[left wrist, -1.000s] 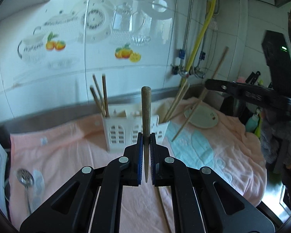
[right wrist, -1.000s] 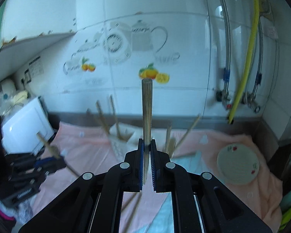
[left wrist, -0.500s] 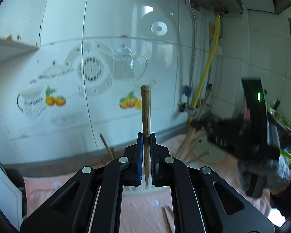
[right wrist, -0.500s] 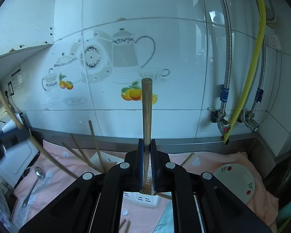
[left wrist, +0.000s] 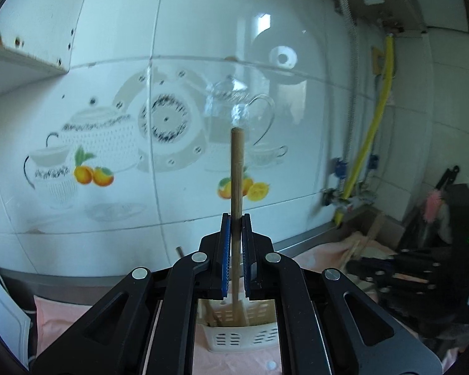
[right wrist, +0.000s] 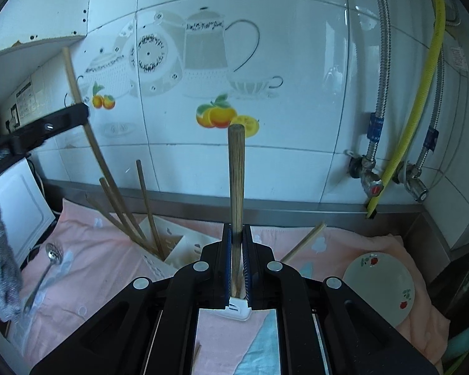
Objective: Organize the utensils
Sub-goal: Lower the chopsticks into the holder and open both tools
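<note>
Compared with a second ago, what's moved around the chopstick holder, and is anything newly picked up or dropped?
Both hands closed in on the white utensil holder: it now sits directly under the left gripper and the right gripper. The left view tilted up toward the wall. Nothing was picked up or released; each gripper stays shut on its wooden chopstick. The ladle and plate haven't moved.

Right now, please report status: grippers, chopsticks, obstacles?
Left gripper shut on wooden chopstick. Right gripper likewise. White slotted plastic holder below; nothing blocking it.
</note>
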A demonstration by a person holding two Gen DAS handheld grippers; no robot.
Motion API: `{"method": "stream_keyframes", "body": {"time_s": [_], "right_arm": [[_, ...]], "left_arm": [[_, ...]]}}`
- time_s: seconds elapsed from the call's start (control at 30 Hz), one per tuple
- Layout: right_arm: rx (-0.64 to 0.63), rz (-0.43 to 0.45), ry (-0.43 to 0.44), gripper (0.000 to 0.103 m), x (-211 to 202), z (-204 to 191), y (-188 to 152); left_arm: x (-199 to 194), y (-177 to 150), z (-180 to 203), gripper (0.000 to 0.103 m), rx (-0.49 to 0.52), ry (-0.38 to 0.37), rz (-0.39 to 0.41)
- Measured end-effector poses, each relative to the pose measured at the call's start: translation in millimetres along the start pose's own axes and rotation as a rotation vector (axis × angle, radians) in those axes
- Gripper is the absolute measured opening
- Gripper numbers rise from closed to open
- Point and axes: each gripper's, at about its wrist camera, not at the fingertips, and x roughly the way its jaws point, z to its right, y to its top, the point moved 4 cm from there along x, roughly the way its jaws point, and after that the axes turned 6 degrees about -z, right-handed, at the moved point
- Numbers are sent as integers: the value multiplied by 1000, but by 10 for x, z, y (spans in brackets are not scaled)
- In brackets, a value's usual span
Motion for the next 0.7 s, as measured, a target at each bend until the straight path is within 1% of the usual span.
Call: {"method": "stream_keyframes", "body": {"time_s": [0.23, 0.3, 0.37, 0.53, 0.7], "right_arm": [[-20, -5, -7, 7, 35, -34, -40], [-19, -3, -6, 7, 34, -35, -41], [-23, -2, -8, 7, 33, -39, -42], [-26, -7, -9, 7, 35, -42, -44], [-25, -7, -5, 7, 37, -49, -55]], "left_arm": [[250, -206, -163, 6, -37, 12, -46], [282, -240, -182, 6, -42, 12, -53], [299, -276, -196, 6, -50, -6, -53], [398, -387, -176, 6, -39, 3, -97], [455, -469, -204, 6, -51, -5, -133]]}}
